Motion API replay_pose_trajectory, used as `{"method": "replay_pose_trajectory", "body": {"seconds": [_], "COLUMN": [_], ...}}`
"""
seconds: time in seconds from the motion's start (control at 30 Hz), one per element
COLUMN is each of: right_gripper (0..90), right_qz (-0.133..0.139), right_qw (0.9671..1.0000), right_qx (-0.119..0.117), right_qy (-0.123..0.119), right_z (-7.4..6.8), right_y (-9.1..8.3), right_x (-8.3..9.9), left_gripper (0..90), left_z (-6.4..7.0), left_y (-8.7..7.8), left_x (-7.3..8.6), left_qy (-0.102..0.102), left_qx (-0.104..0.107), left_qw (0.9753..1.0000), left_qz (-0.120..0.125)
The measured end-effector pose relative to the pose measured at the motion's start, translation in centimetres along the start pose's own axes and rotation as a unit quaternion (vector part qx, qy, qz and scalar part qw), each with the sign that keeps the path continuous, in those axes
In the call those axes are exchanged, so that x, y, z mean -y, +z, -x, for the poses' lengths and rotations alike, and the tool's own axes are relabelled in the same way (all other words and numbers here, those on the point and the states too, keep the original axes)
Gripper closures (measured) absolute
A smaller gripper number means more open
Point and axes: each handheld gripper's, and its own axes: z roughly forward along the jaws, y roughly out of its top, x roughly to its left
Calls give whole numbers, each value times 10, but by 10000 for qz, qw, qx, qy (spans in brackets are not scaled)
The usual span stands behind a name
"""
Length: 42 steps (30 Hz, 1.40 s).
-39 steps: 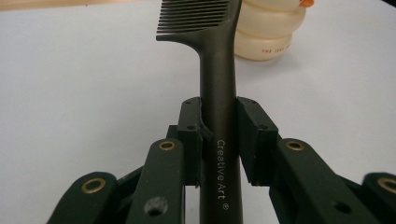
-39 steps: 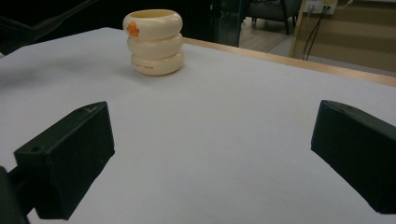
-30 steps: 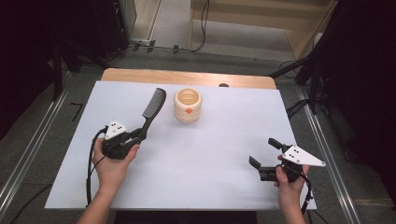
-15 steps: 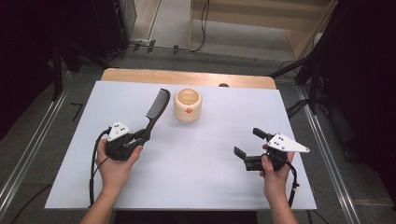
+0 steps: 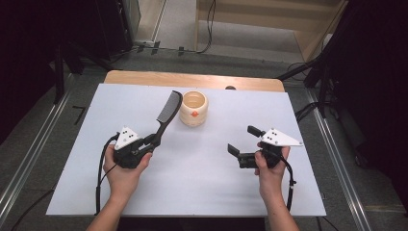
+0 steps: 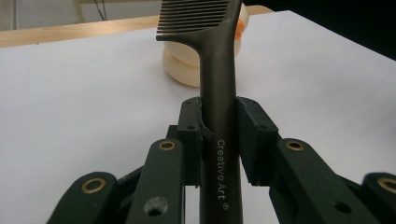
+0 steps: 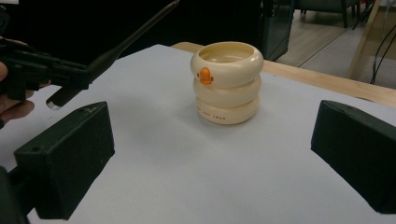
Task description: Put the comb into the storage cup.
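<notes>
Slipping is the main risk, I'd judge: the left gripper pinches the comb low on its smooth handle, w/ most of the length sticking out past the pads; any twist or bump on the way could swing it or let it slide. A second risk: the cup is light-looking and free-standing; if the comb's far end comes in off-centre and hits the rim, the cup could tip or skid toward the far edge of the table. The right gripper could steady the cup first, but coming in too fast would knock it.

Comb: dark, narrow, straight handle w/ "Creative Art" printed on it, fine teeth on the far end; in the left gripper view the jaws are clamped on the handle from both sides. It is held off the table, left of centre, teeth end pointing toward the far edge, tip just beside the cup.

Cup: cream, stacked-ring shape, small orange beak on the side, upright and looks empty; it stands near the middle of the far edge.

Right gripper: jaws wide apart, nothing between them, over the right side of the table, aimed at the cup, well apart from it.
</notes>
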Motion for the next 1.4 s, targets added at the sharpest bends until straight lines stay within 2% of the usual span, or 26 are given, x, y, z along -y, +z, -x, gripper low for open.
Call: {"method": "replay_pose_trajectory", "body": {"seconds": [0.23,0.4,0.7,0.77,0.93,1.1,1.4], "right_gripper": [0,0,0,0,0,0,0], "right_qz": [-60,-148,-265,-200,-187,-211,-204], "right_qw": [9999,9989,9970,9965,9957,9952,9931], "right_qx": [-129,-299,-497,-594,-615,-631,-710], "right_qy": [44,341,535,561,661,721,907], "right_z": [-6,-10,-17,-17,-19,-19,-18], "right_y": [10,17,27,28,29,31,33], "right_x": [-3,0,4,5,4,5,5], "left_gripper": [720,720,720,720,720,720,720], "left_z": [12,20,37,41,49,56,66], "left_y": [5,7,12,14,16,18,20], "left_x": [2,4,8,9,11,15,18], "left_qy": [198,305,543,622,740,947,1068], "left_qx": [89,158,273,283,353,418,529], "left_qw": [9998,9994,9981,9977,9966,9946,9928], "left_qz": [-3,18,37,27,27,104,137]}}
